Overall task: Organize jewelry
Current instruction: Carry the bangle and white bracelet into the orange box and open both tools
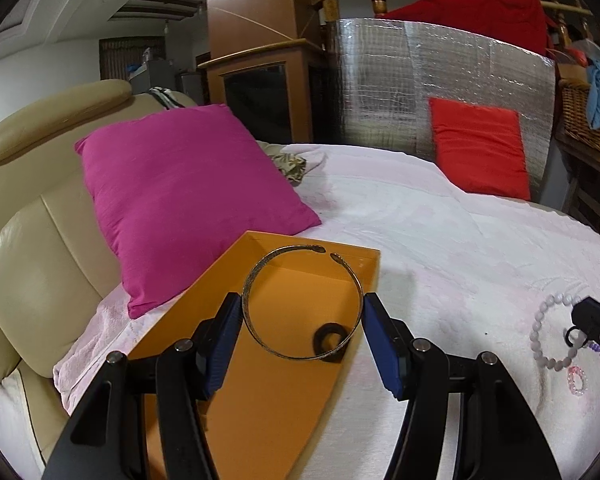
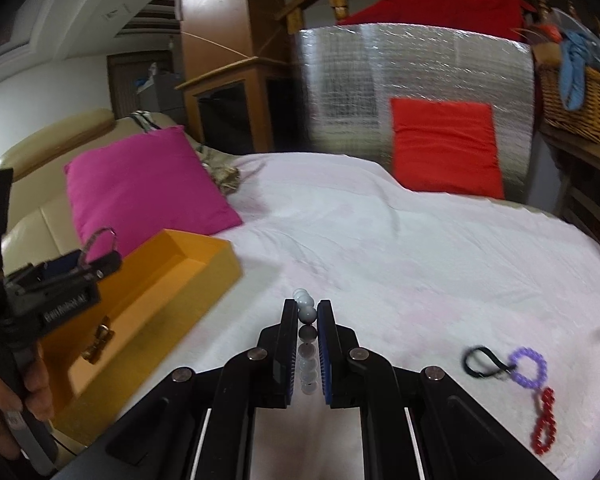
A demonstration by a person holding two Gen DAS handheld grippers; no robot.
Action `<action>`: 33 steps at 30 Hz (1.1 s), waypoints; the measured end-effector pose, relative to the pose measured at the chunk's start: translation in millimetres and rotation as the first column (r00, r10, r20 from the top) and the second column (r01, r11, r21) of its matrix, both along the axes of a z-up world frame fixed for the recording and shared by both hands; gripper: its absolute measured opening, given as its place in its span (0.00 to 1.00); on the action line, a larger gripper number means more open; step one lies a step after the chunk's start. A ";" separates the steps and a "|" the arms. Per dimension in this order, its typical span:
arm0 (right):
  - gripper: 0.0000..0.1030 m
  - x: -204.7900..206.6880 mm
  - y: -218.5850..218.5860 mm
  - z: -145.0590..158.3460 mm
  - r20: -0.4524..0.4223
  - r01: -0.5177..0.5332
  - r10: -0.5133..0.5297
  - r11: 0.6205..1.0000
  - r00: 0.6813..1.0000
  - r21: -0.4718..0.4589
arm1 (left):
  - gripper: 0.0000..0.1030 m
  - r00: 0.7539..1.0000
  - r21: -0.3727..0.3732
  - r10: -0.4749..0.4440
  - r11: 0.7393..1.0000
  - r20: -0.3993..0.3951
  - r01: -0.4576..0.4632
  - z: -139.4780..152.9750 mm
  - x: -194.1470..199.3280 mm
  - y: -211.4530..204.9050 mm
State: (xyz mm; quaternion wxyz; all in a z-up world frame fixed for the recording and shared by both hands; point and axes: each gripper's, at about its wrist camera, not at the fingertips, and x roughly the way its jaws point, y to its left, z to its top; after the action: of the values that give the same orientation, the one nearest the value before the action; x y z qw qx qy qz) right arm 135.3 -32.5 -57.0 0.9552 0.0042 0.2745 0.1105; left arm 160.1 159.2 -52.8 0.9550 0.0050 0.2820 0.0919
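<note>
Left wrist view: left gripper (image 1: 303,310) clamps a metal bangle (image 1: 301,302) by its sides, above the open orange box (image 1: 236,360) on the white bedspread (image 1: 439,240). Right wrist view: right gripper (image 2: 304,322) pinches a white bead bracelet (image 2: 307,312) narrowly, right of the box; purple bead loop (image 2: 527,366) and red bead loop (image 2: 543,420) lie on the bedspread.

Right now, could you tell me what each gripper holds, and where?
Left gripper: the metal bangle, clamped across its sides. Right gripper: the white bead bracelet, pinched across its strand.

We see an orange box (image 1: 236,380) beside a magenta pillow (image 1: 188,196) on the pale pink bedspread (image 1: 439,248), a brassy patterned bangle (image 1: 301,304), pale grey-white beads (image 2: 307,312), purple beads (image 2: 527,368), red beads (image 2: 543,424), and blue-padded black fingers (image 1: 383,348).
</note>
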 end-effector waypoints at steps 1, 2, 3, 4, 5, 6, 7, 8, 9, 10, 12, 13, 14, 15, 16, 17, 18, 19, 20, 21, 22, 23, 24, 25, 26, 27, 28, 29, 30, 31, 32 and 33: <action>0.11 2.4 6.7 2.9 0.004 -0.014 0.014 1.000 1.000 -0.001 | 0.60 1.000 -0.003 0.006 1.000 0.002 -0.006 0.5 -0.5 3.4; 0.11 4.9 13.5 5.6 0.008 -0.026 0.026 1.000 1.000 -0.002 | 0.60 1.000 -0.006 0.011 1.000 0.004 -0.011 0.9 -1.1 6.8; 0.11 7.8 20.4 8.1 0.012 -0.038 0.038 0.999 0.999 -0.003 | 0.60 1.000 -0.009 0.019 1.000 0.006 -0.019 1.3 -1.5 11.2; 0.11 11.0 28.1 11.0 0.017 -0.051 0.051 0.999 0.999 -0.006 | 0.60 1.000 -0.010 0.024 1.000 0.007 -0.024 1.5 -1.9 14.2; 0.11 13.7 34.1 13.0 0.020 -0.060 0.060 0.998 0.998 -0.008 | 0.60 0.999 -0.013 0.032 0.999 0.008 -0.032 1.5 -2.5 18.5; 0.11 16.6 40.4 15.2 0.024 -0.070 0.070 0.998 0.997 -0.009 | 0.60 0.999 -0.016 0.037 0.999 0.008 -0.037 1.7 -3.0 21.6; 0.11 20.3 47.7 17.4 0.026 -0.082 0.082 0.997 0.996 -0.006 | 0.60 0.999 -0.022 0.042 0.999 0.009 -0.042 1.7 -3.4 24.9; 0.11 21.7 53.7 18.8 0.026 -0.090 0.090 0.996 0.996 -0.003 | 0.60 0.999 -0.026 0.046 0.999 0.009 -0.046 1.7 -3.9 27.8; 0.11 25.0 59.3 20.0 0.025 -0.099 0.098 0.995 0.995 0.001 | 0.60 0.999 -0.028 0.052 0.998 0.010 -0.052 2.0 -4.3 31.2; 0.11 28.6 65.4 21.2 0.025 -0.109 0.108 0.994 0.994 0.006 | 0.60 0.998 -0.029 0.057 0.998 0.011 -0.057 2.0 -4.3 33.7; 0.11 35.3 76.6 23.1 0.024 -0.124 0.124 0.992 0.992 0.012 | 0.60 0.998 -0.036 0.068 0.997 0.013 -0.067 2.1 -4.8 39.8; 0.11 38.4 82.0 23.9 0.024 -0.133 0.132 0.991 0.991 0.015 | 0.60 0.997 -0.039 0.071 0.997 0.012 -0.070 1.8 -5.1 42.1; 0.11 41.4 86.8 24.6 0.024 -0.140 0.140 0.990 0.990 0.018 | 0.60 0.997 -0.041 0.074 0.996 0.011 -0.074 1.5 -5.0 44.4; 0.11 45.9 93.0 25.1 0.023 -0.149 0.149 0.989 0.989 0.022 | 0.60 0.997 -0.040 0.078 0.996 0.010 -0.078 1.1 -4.8 47.0; 0.11 49.5 98.0 25.5 0.021 -0.157 0.156 0.987 0.988 0.025 | 0.60 0.997 -0.040 0.082 0.996 0.009 -0.082 0.6 -4.7 48.8; 0.11 53.9 102.9 25.5 0.018 -0.167 0.166 0.986 0.986 0.030 | 0.60 0.996 -0.041 0.087 0.995 0.007 -0.087 -0.2 -4.4 51.0; 0.11 59.0 107.1 24.9 0.012 -0.177 0.177 0.983 0.984 0.039 | 0.60 0.996 -0.041 0.094 0.995 0.002 -0.094 -1.5 -3.5 53.8; 0.11 65.3 111.3 23.6 0.000 -0.187 0.187 0.981 0.982 0.050 | 0.61 0.995 -0.038 0.101 0.994 -0.005 -0.102 -3.1 -2.3 56.0; 0.11 72.2 115.2 21.5 -0.014 -0.193 0.194 0.979 0.981 0.062 | 0.61 0.993 -0.032 0.113 0.993 -0.017 -0.114 -5.7 -0.8 58.8; 0.11 79.3 118.3 18.7 -0.030 -0.197 0.200 0.977 0.979 0.077 | 0.61 0.991 -0.024 0.128 0.991 -0.035 -0.129 -9.5 2.2 61.7; 0.11 87.8 121.6 14.9 -0.052 -0.201 0.207 0.975 0.977 0.095 | 0.61 0.988 -0.017 0.141 0.990 -0.057 -0.142 -13.5 5.2 64.4; 0.11 95.9 124.7 10.6 -0.075 -0.205 0.214 0.972 0.974 0.114 | 0.61 0.985 -0.012 0.153 0.988 -0.085 -0.154 -18.6 9.2 67.5; 0.11 103.8 127.9 5.8 -0.096 -0.203 0.216 0.970 0.972 0.130 | 0.61 0.979 -0.012 0.166 0.986 -0.121 -0.169 -25.3 13.6 71.7; 0.11 110.1 130.2 1.5 -0.117 -0.204 0.221 0.969 0.968 0.142 | 0.61 0.973 -0.015 0.173 0.984 -0.152 -0.178 -31.3 17.2 75.2; 0.11 117.1 132.8 -3.7 -0.139 -0.208 0.230 0.965 0.963 0.158 | 0.61 0.969 -0.018 0.175 0.983 -0.175 -0.181 -35.9 19.7 77.4; 0.11 123.1 135.5 -9.0 -0.157 -0.207 0.233 0.964 0.960 0.169 | 0.61 0.963 -0.021 0.176 0.983 -0.204 -0.184 -41.4 22.7 79.0; 0.11 128.3 138.3 -15.0 -0.175 -0.202 0.232 0.963 0.957 0.178 | 0.61 0.959 -0.023 0.175 0.982 -0.225 -0.185 -45.8 24.7 79.8; 0.11 132.7 139.4 -20.9 -0.192 -0.197 0.233 0.962 0.953 0.189 | 0.61 0.954 -0.025 0.173 0.983 -0.245 -0.184 -50.0 26.7 80.0; 0.11 136.4 140.3 -25.8 -0.207 -0.190 0.230 0.962 0.951 0.198 | 0.61 0.949 -0.023 0.170 0.983 -0.264 -0.183 -54.2 28.5 79.8; 0.11 139.2 141.2 -31.0 -0.222 -0.178 0.222 0.963 0.949 0.201 | 0.61 0.946 -0.019 0.169 0.983 -0.278 -0.181 -57.3 29.7 79.0; 0.11 140.6 141.2 -35.3 -0.232 -0.173 0.220 0.963 0.947 0.207 | 0.61 0.943 -0.015 0.168 0.984 -0.286 -0.180 -60.0 30.3 78.0; 0.11 141.9 140.9 -38.2 -0.241 -0.168 0.218 0.963 0.946 0.211 | 0.61 0.940 -0.009 0.166 0.984 -0.297 -0.177 -62.4 31.0 77.3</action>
State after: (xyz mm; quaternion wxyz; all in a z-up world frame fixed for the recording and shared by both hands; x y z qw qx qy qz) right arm 277.2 108.4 -95.2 0.8903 0.0817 0.3858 0.2277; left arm 191.1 236.5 -115.2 0.8904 -0.0231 0.4225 0.1677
